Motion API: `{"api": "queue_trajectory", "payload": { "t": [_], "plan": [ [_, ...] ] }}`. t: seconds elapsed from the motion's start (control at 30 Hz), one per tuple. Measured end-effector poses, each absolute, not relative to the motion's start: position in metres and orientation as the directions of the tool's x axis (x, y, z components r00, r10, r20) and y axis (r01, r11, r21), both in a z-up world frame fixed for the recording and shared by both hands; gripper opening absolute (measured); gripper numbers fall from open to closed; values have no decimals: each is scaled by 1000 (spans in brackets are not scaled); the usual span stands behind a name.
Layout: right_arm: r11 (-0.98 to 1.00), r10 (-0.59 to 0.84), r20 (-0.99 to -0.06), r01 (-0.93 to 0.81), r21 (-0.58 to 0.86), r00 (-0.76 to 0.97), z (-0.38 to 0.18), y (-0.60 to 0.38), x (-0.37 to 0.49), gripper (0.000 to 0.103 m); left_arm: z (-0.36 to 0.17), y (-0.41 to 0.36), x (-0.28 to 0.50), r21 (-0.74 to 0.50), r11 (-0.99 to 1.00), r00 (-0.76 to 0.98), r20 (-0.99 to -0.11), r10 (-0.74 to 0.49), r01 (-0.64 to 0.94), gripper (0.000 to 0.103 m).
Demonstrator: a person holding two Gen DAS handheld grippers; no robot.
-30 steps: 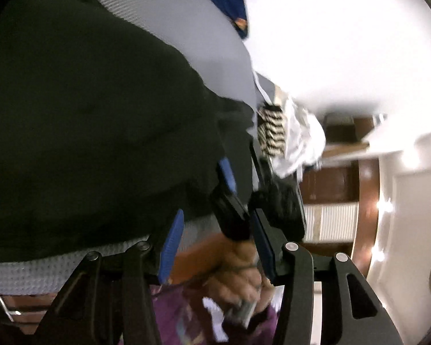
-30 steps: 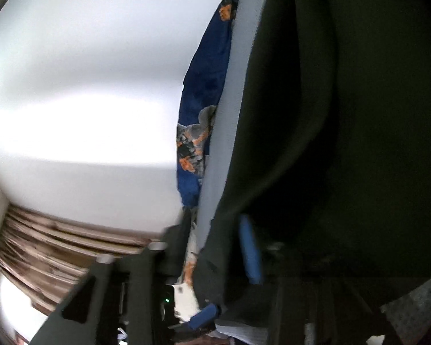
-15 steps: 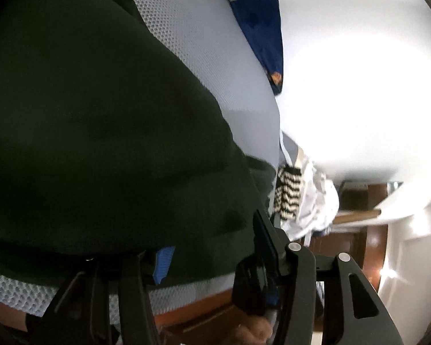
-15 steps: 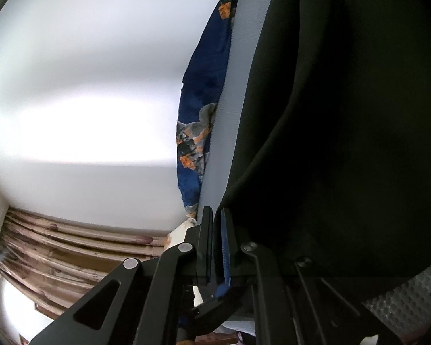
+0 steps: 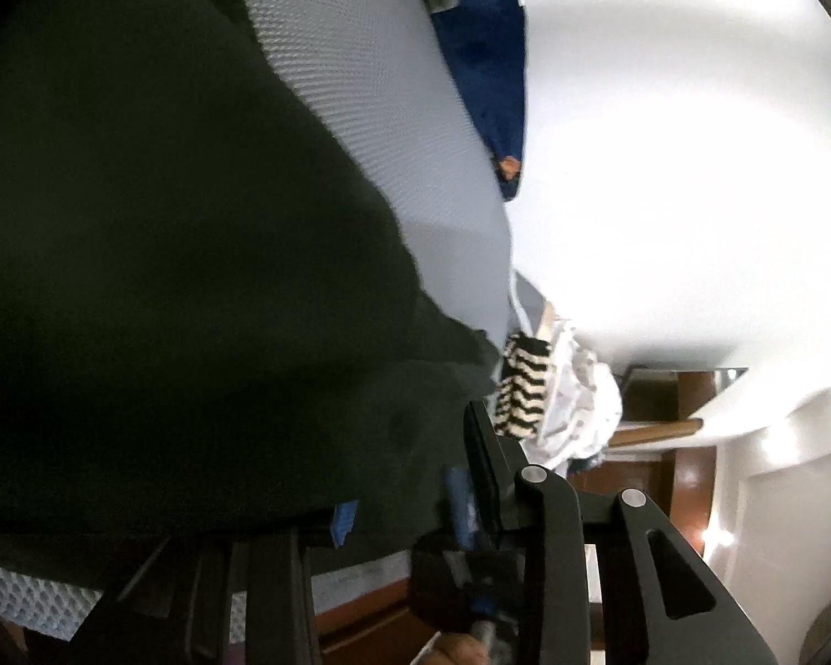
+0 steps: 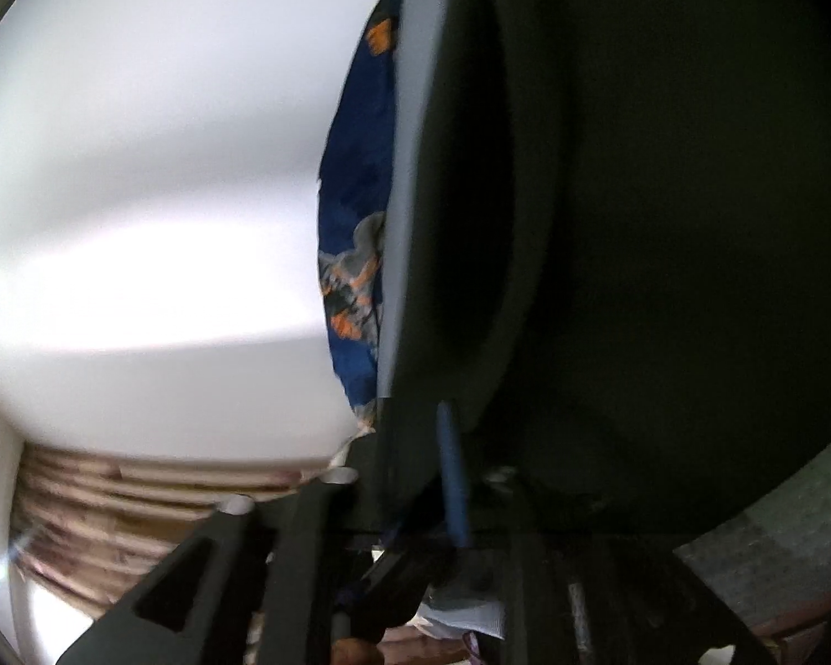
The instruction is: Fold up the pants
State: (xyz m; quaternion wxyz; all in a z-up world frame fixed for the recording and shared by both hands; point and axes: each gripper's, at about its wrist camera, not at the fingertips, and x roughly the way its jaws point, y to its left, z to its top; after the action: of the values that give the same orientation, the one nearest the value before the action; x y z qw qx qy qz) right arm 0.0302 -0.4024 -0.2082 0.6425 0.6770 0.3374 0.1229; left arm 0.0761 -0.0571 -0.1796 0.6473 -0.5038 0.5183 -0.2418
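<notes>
1. The dark pants (image 5: 166, 233) fill the frame's left, lying on the pale mattress (image 5: 393, 111).
2. Left gripper (image 5: 404, 504): jaws closing, pants edge between them.
3. Right gripper (image 6: 415, 471): jaws opening, pants edge between them; whether it grips, I cannot tell.
4. A bare white wall (image 5: 665, 166) fills the right.

Both wrist views rolled sideways, lenses pressed close over the dark green-black fabric pants (image 5: 166, 255) on the pale grey textured mattress (image 5: 371, 88). Left looks along its black fingers (image 5: 548, 543). Shared: pants, mattress, blue patterned cloth (image 6: 354, 166), white wall (image 6: 138, 194).
</notes>
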Motion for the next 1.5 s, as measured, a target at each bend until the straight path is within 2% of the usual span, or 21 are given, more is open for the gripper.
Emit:
{"api": "queue_trajectory", "payload": {
  "t": [0.07, 0.27, 0.47, 0.7, 0.77, 0.83, 0.9, 1.03, 1.07, 1.1, 1.3, 1.37, 1.47, 1.5],
  "plan": [
    [34, 579, -276, 315, 949, 767, -213, -409, 28, 62, -177, -56, 77, -917, 336, 360, -393, -846, -213, 34],
    [58, 592, -277, 303, 951, 756, -216, -413, 52, 65, -173, -58, 79, -934, 281, 365, -347, -864, -223, 34],
    [12, 575, -227, 269, 963, 786, -222, -419, 75, 69, -164, -58, 79, -950, 236, 368, -298, -881, -204, 34],
    [30, 373, -224, 230, 973, 900, -214, -470, 61, 69, -163, -58, 80, -948, 245, 360, -304, -882, -203, 34],
    [36, 354, -218, 220, 975, 909, -213, -480, 60, 69, -166, -60, 80, -947, 243, 349, -305, -886, -209, 34],
    [67, 324, -216, 206, 976, 921, -211, -492, 56, 55, -167, -60, 80, -944, 255, 339, -314, -887, -208, 34],
    [104, 342, -241, 218, 970, 908, -210, -501, 59, 27, -169, -60, 80, -942, 262, 330, -320, -888, -208, 34],
    [141, 377, -297, 262, 955, 878, -214, -510, 63, 17, -171, -63, 80, -936, 285, 311, -339, -888, -207, 34],
    [155, 379, -322, 284, 946, 868, -214, -511, 66, 9, -172, -63, 80, -935, 289, 308, -342, -888, -205, 34],
    [161, 378, -357, 319, 934, 854, -216, -514, 67, 9, -172, -64, 80, -935, 292, 305, -344, -888, -203, 34],
    [187, 370, -422, 379, 906, 827, -218, -519, 67, 8, -175, -66, 80, -927, 321, 285, -367, -885, -196, 34],
    [195, 376, -453, 409, 891, 808, -219, -519, 66, 11, -177, -66, 79, -925, 322, 283, -369, -885, -200, 34],
    [143, 384, -450, 429, 892, 806, -227, -519, 66, 18, -178, -66, 78, -923, 327, 280, -374, -884, -201, 34],
    [120, 385, -440, 428, 896, 812, -231, -521, 66, 17, -178, -66, 78, -924, 326, 280, -373, -885, -201, 34]
  ]
}}
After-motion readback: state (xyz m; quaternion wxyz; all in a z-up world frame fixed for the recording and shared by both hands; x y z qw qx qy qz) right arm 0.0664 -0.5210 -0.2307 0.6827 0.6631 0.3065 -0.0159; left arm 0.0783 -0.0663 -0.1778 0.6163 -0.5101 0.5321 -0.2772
